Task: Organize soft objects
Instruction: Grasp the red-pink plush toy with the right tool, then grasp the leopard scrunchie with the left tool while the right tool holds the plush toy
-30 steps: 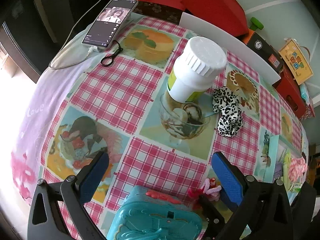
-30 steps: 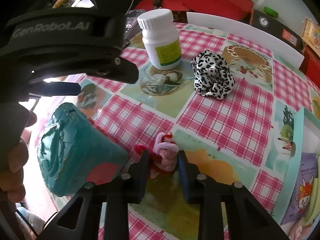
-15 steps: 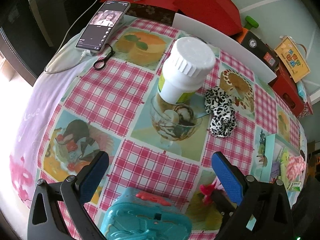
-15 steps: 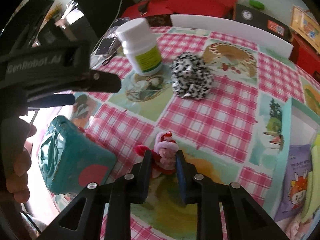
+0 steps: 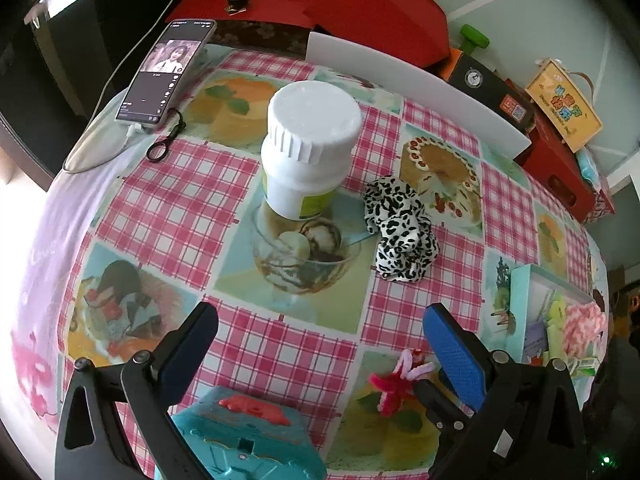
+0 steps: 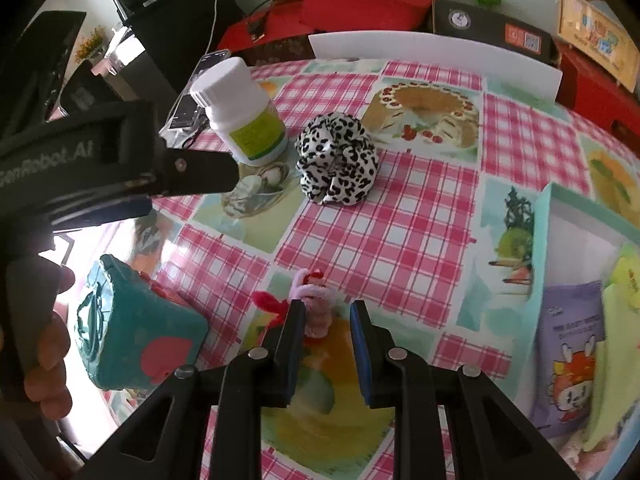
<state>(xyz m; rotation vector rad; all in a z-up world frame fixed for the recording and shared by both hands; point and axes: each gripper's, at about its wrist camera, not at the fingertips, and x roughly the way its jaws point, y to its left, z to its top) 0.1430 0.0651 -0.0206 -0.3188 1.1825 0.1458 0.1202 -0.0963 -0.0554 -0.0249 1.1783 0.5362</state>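
Note:
My right gripper [image 6: 326, 314] is shut on a small pink and red pipe-cleaner flower [image 6: 314, 312], low over the checked tablecloth. The left wrist view also catches that flower [image 5: 394, 384], just inside my right-hand finger. A leopard-print scrunchie [image 6: 336, 164] lies further back in the middle of the table, beside a white pill bottle [image 6: 240, 112]. My left gripper [image 5: 320, 320] stands wide open with nothing pressed between its blue pads. A teal toy box [image 5: 240, 444] sits under it near the table's front edge.
An open pale-teal box [image 6: 548, 240] at the right holds packets and a pink fluffy item [image 5: 584, 324]. A phone [image 5: 168, 68] on a cable lies at the far left. A white board [image 5: 420, 80] and red boxes line the back edge. A hand [image 6: 44, 364] holds the left gripper.
My right gripper has carried the flower to the right, bringing the open box at the right further into view. The left gripper drifted slightly and stays open over the teal toy box.

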